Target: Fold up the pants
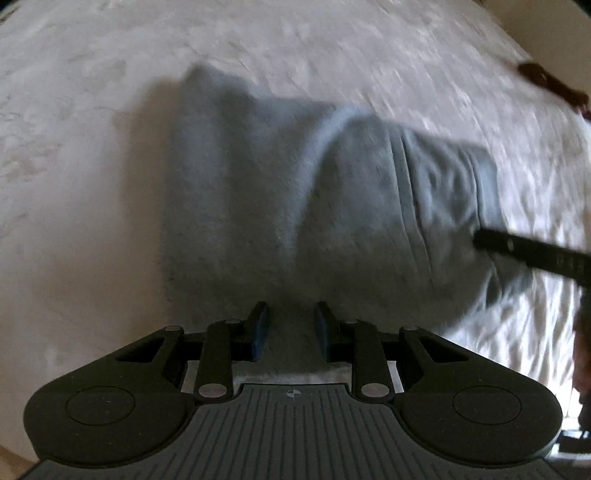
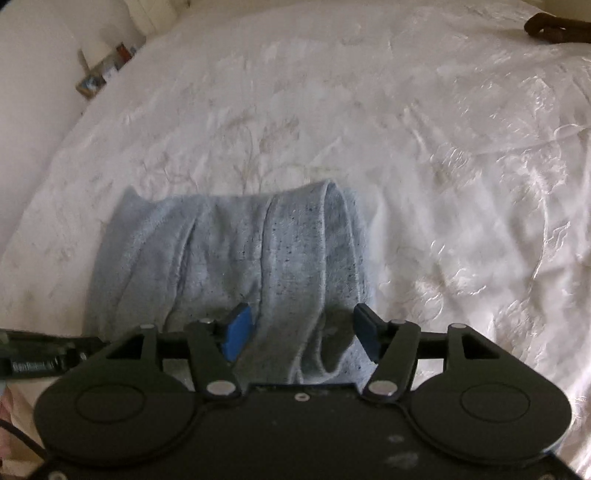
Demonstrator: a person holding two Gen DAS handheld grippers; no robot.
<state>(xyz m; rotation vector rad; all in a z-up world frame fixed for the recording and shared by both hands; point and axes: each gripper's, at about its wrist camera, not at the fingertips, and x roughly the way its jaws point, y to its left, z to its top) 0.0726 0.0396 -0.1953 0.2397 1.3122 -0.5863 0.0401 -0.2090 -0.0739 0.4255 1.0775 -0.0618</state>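
Observation:
The grey pants (image 1: 295, 192) lie folded into a thick wad on the white bedspread (image 1: 74, 184). My left gripper (image 1: 291, 325) sits at the wad's near edge. Its jaws are narrow, and grey cloth fills the gap between the blue pads down to the body. In the right wrist view the pants (image 2: 229, 251) show ridged folds and a cuff band. My right gripper (image 2: 303, 332) stands open over their near right end, with a loose fold lying between the wide pads. One right finger (image 1: 535, 254) reaches in over the wad's right end in the left wrist view.
A dark brown object (image 2: 554, 26) lies on the bed's far right edge, also seen as a brown object (image 1: 546, 81) in the left wrist view. Small items (image 2: 103, 70) stand beside the bed at far left. Bedspread (image 2: 443, 184) stretches beyond and right of the pants.

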